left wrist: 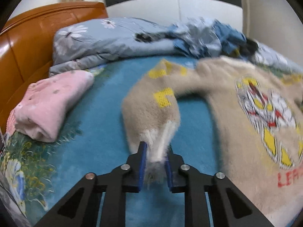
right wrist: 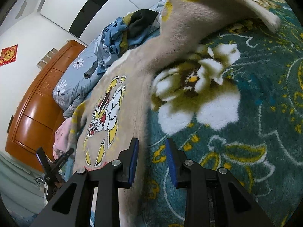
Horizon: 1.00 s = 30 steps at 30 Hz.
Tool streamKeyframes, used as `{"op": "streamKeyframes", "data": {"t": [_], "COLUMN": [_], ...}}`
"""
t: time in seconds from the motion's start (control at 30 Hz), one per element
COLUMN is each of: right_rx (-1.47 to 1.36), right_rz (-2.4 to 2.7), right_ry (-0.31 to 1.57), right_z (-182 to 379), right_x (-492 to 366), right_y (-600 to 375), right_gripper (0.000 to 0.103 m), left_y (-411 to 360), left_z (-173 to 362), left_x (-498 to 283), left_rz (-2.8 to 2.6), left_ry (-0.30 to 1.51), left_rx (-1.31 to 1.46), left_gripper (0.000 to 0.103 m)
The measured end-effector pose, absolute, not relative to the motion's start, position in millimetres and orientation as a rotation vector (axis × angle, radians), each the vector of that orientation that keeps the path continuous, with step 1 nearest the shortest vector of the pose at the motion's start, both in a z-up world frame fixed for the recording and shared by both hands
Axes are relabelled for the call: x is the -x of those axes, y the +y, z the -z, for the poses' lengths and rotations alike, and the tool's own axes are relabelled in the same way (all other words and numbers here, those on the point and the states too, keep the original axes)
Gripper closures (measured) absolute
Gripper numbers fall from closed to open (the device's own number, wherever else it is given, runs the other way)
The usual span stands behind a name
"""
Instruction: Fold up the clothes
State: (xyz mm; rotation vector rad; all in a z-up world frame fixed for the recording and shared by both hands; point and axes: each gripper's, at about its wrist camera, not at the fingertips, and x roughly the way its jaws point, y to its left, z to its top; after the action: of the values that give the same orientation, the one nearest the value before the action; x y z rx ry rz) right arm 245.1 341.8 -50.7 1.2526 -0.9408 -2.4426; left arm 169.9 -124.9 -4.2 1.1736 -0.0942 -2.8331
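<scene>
A beige fuzzy sweater with a yellow, white and red cartoon print lies spread on the teal floral blanket. My left gripper is shut on the white cuff of its left sleeve, lifted above the blanket. In the right wrist view the sweater lies left of centre, its other sleeve stretched to the upper right. My right gripper is open over the sweater's side edge, nothing between its pads. The left gripper also shows there at lower left.
A folded pink garment lies at the left. A bunched blue-grey floral duvet with a pile of blue and dark clothes sits at the back. An orange wooden headboard borders the bed.
</scene>
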Motion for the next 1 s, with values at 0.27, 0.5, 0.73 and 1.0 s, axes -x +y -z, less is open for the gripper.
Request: {"op": "streamKeyframes", "data": {"t": [0.27, 0.5, 0.73, 1.0], "right_rx": [-1.243, -1.271, -1.271, -1.177], "right_rz": [2.486, 2.503, 2.532, 2.804], "right_ry": [-0.948, -0.950, -0.962, -0.839], "right_z": [44, 49, 45, 6], "right_x": [-234, -225, -215, -225], "right_y": [352, 351, 354, 405], "right_gripper": [0.073, 0.073, 0.073, 0.073], "left_y": [-203, -247, -252, -212], "left_z": [-34, -17, 4, -16], "left_x": [-139, -90, -55, -91], "left_rz": [2.746, 2.628, 2.507, 2.611], "left_ry": [-0.020, -0.041, -0.136, -0.113], "left_rx": [-1.049, -1.121, -1.192, -1.082], "left_gripper": [0.093, 0.095, 0.083, 0.035]}}
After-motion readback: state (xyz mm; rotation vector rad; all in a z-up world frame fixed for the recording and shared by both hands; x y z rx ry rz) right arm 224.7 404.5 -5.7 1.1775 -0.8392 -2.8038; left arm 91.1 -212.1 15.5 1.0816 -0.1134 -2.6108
